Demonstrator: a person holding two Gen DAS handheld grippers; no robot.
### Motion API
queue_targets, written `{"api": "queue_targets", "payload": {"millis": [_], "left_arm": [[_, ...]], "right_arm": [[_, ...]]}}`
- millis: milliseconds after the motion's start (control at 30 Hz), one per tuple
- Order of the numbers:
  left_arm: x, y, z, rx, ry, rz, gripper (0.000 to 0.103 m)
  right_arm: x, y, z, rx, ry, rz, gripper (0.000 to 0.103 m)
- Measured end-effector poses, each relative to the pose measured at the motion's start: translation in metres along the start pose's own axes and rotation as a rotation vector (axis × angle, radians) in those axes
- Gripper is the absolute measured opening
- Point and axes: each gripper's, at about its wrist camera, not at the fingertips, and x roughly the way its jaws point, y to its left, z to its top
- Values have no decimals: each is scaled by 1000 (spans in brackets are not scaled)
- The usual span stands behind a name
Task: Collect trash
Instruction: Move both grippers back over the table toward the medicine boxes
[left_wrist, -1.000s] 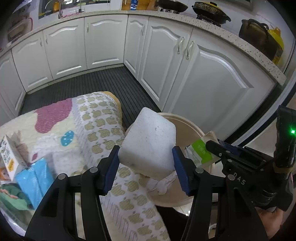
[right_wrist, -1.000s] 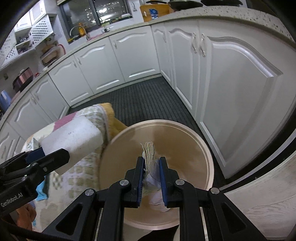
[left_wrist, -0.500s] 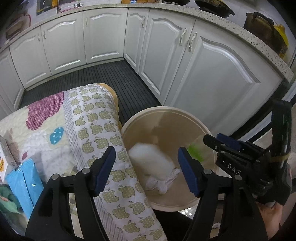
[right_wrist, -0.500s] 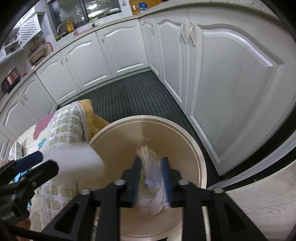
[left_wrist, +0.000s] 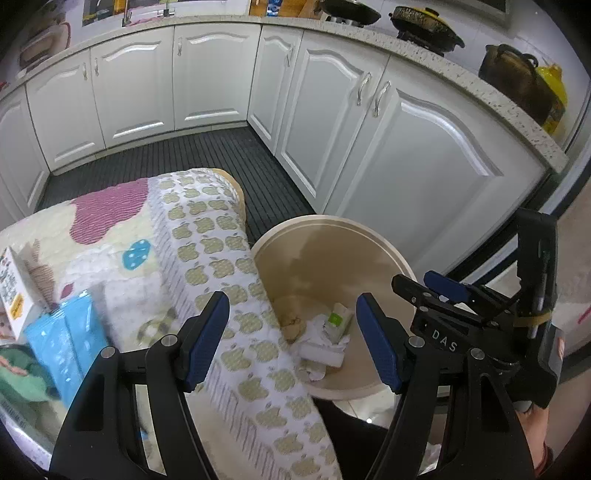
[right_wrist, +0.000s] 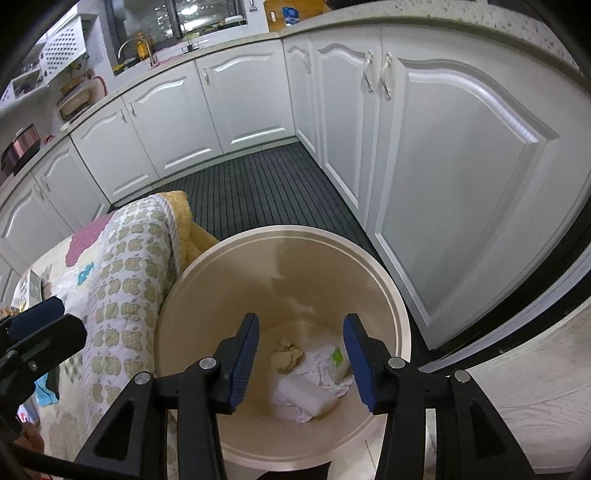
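A round beige bin (right_wrist: 284, 230) stands on the floor beside the table. At its bottom lie a white foam block (right_wrist: 306, 393), crumpled white tissue (right_wrist: 317, 363), a green-and-white packet (right_wrist: 338, 360) and a brown paper wad (right_wrist: 286, 356). My right gripper (right_wrist: 301, 325) hangs over the bin's mouth; its jaws are opening and nothing is between them. My left gripper (left_wrist: 290, 306) is open and empty, over the table's edge and the bin (left_wrist: 325, 219). In the left wrist view the block (left_wrist: 321, 352) and the packet (left_wrist: 338, 319) lie below, and the right gripper (left_wrist: 424, 286) is at the right.
An apple-print quilted cloth (left_wrist: 207, 236) covers the table left of the bin. A blue pack (left_wrist: 62, 343) and a small carton (left_wrist: 13, 284) lie on it. White cabinets (left_wrist: 424, 166) curve behind the bin, with a dark ribbed mat (left_wrist: 184, 155) before them.
The left gripper let go of the white block, which dropped into the bin. The right gripper opened and its packet and tissue fell in too.
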Motion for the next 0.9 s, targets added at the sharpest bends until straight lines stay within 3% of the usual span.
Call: {"api": "queue_targets", "payload": {"millis": [400, 467, 533, 900], "left_arm": [[-47, 25, -26, 3, -60, 45, 70], [-55, 28, -31, 9, -73, 56, 70], [-64, 33, -36, 13, -85, 67, 71], [-101, 68, -63, -1, -112, 128, 70]], "right_arm": [[-31, 30, -14, -38, -33, 1, 47], [-36, 37, -17, -47, -39, 5, 51], [-42, 43, -19, -59, -52, 8, 63], [-63, 86, -30, -143, -68, 35, 64]]}}
